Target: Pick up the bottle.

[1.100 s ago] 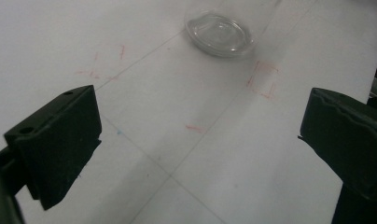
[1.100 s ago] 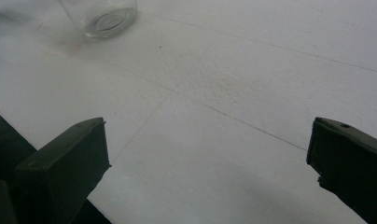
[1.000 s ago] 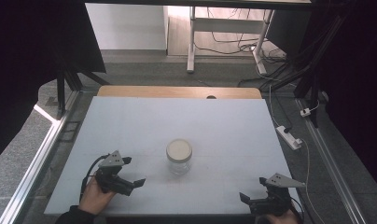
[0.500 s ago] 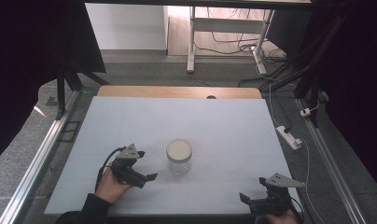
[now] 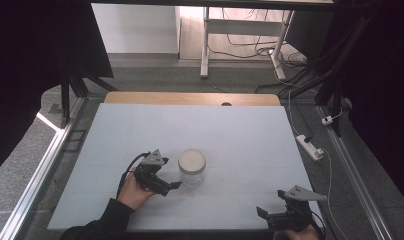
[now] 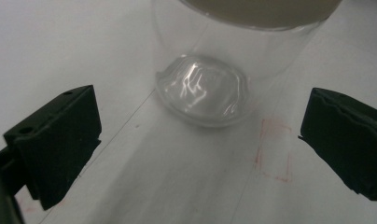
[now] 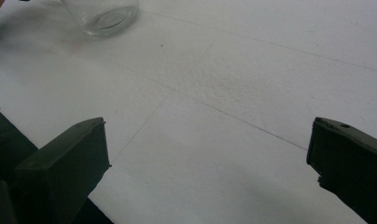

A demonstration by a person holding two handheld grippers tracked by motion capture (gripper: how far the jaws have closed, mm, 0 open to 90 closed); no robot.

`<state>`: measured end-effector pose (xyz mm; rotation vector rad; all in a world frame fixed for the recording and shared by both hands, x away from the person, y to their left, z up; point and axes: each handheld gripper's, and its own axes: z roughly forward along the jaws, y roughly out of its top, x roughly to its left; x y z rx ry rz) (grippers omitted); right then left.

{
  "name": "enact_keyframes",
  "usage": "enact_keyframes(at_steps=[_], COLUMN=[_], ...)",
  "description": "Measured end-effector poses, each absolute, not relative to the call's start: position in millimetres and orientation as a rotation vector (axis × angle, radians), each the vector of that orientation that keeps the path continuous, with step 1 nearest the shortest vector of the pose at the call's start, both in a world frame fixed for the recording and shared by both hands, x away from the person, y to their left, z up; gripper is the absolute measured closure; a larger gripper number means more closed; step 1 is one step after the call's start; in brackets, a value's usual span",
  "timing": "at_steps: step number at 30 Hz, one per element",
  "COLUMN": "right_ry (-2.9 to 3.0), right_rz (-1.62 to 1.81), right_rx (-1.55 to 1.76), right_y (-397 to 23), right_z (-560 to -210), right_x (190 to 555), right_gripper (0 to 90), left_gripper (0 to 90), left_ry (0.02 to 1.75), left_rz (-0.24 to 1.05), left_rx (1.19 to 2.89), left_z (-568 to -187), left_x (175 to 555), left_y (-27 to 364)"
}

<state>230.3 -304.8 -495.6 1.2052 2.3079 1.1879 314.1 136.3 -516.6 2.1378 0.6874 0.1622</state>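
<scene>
Left gripper (image 5: 162, 182) sits at the near left of the white table (image 5: 250, 135), held in a hand (image 5: 134, 190) whose dark sleeve enters from the bottom edge. I read its jaws as spread wide, pointing right at the glass jar (image 5: 192, 167). In the left gripper view the jar (image 6: 205, 84) stands just ahead of the open jaws, upright, clear-walled, with a pale lid at its top; neither jaw touches the glass. Jar position: near-centre of the table, just right of the left gripper. Further right, the right gripper (image 5: 277, 216) rests at the near right edge, well apart from the jar, jaws likewise spread and holding nothing.
</scene>
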Motion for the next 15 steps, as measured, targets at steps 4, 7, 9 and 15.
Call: enact_keyframes(at_steps=[4,7,9,15], right_ry=[2.31,2.31,2.311,2.314], right_rz=[1.188,1.188,1.188,1.19], right_rx=[1.204,1.204,1.204,1.203], right_y=[-305,-305,-305,-305], right_z=[-496,-496,-496,-496], right_x=[231,231,231,231], right_gripper=[0.0,0.0,0.0,0.0], left_gripper=[0.0,0.0,0.0,0.0], left_ry=[0.657,0.636,0.622,0.593], left_rz=[0.157,0.147,0.153,0.158], left_rx=[2.143,2.149,2.155,2.15], left_z=[-518,-520,-521,-524], left_x=[320,325,327,333], left_y=[127,120,114,102])
